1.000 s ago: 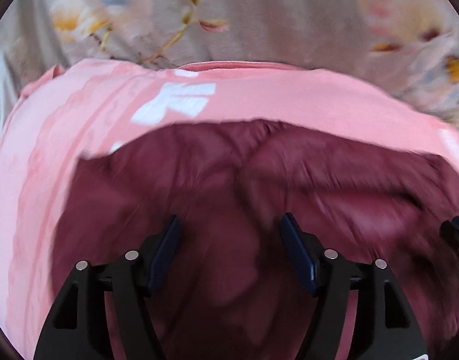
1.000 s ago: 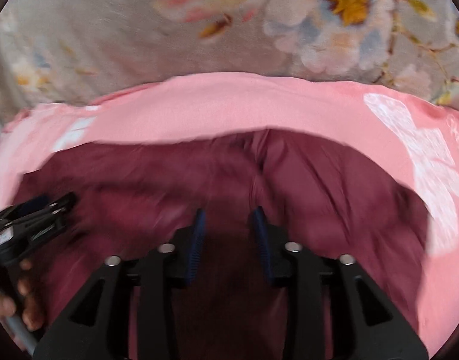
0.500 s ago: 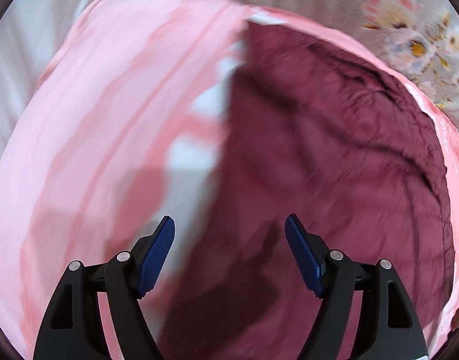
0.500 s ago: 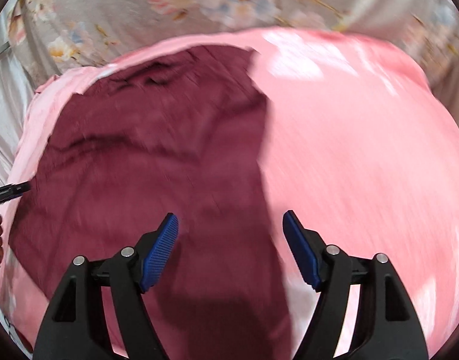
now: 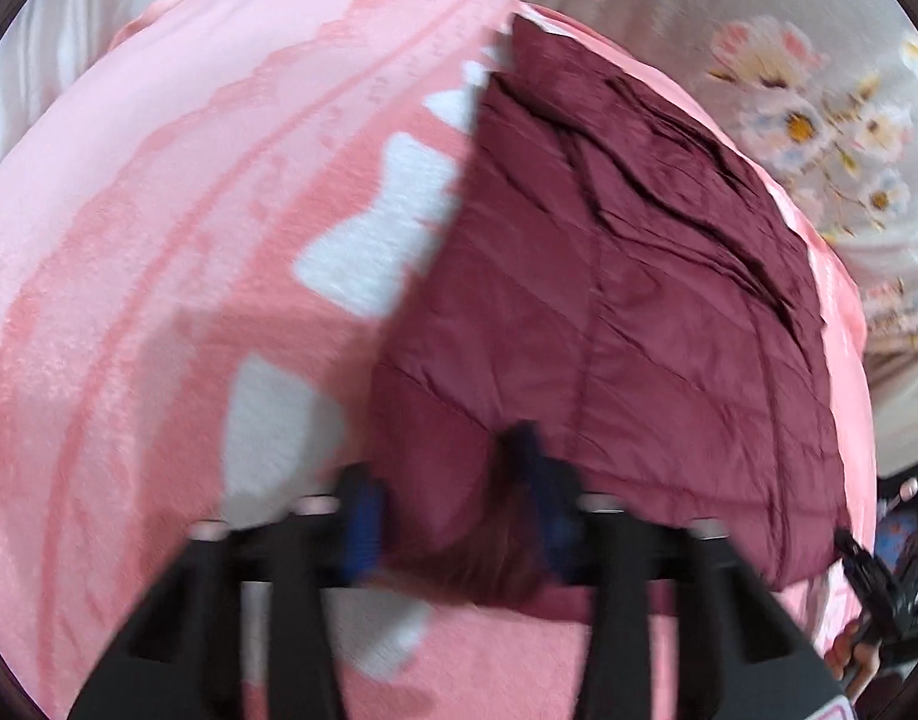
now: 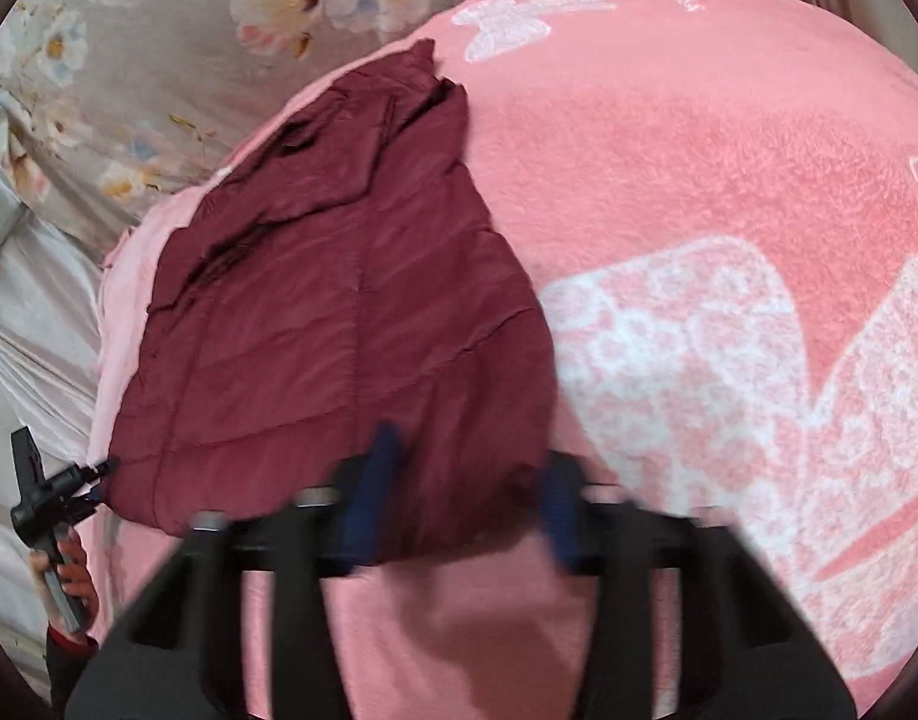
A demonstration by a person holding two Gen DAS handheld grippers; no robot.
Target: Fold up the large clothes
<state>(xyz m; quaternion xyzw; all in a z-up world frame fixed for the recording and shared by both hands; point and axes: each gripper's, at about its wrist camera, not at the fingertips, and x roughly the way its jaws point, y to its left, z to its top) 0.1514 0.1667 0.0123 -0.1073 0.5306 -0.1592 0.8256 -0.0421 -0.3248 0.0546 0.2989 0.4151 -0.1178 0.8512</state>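
Left wrist: my left gripper (image 5: 453, 516) jaws have just been closing, now clamping near-left corner of maroon quilted jacket (image 5: 627, 300). Jacket is lying on pink blanket (image 5: 159, 240) on bed, long axis running away from me.

Right wrist: my right gripper (image 6: 465, 498) jaws have just been closing too, gripping near-right corner. Both hands equally near hem.

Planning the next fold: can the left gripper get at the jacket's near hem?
Probably yes. The left gripper has just been closing its jaws with a near corner of the jacket between them, and nothing lies over that hem on the blanket. Blur hides whether the pads already press.
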